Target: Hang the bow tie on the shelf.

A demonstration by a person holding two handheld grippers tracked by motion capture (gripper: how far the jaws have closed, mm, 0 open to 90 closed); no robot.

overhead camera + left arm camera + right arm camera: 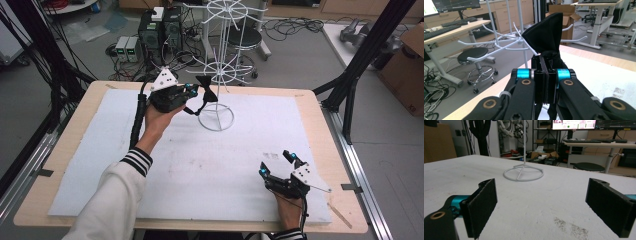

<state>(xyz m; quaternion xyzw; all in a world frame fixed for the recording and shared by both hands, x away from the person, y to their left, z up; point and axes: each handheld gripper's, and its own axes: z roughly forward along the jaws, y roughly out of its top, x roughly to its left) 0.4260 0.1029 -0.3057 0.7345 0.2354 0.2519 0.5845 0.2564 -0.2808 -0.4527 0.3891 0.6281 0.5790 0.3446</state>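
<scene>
A black bow tie (206, 82) is pinched in my left gripper (194, 96), held up beside the white wire rack (216, 117) at the far middle of the table. In the left gripper view the jaws of that gripper (545, 63) are pressed together on the dark cloth of the bow tie (546, 35), which rises above them against a white rack prong (524, 42). Its strap hangs below the hand. My right gripper (276, 162) rests low at the near right, open, nothing between its pads (482, 207). The rack's ring base (523, 173) stands ahead of it.
A white mat (100, 150) covers the wooden table (65, 130). Black frame posts (350, 85) stand at the right edge. Behind the table are a stool (245, 35), computer boxes (160, 30) and loose cables on the floor. A faint dark smudge (571, 227) marks the mat.
</scene>
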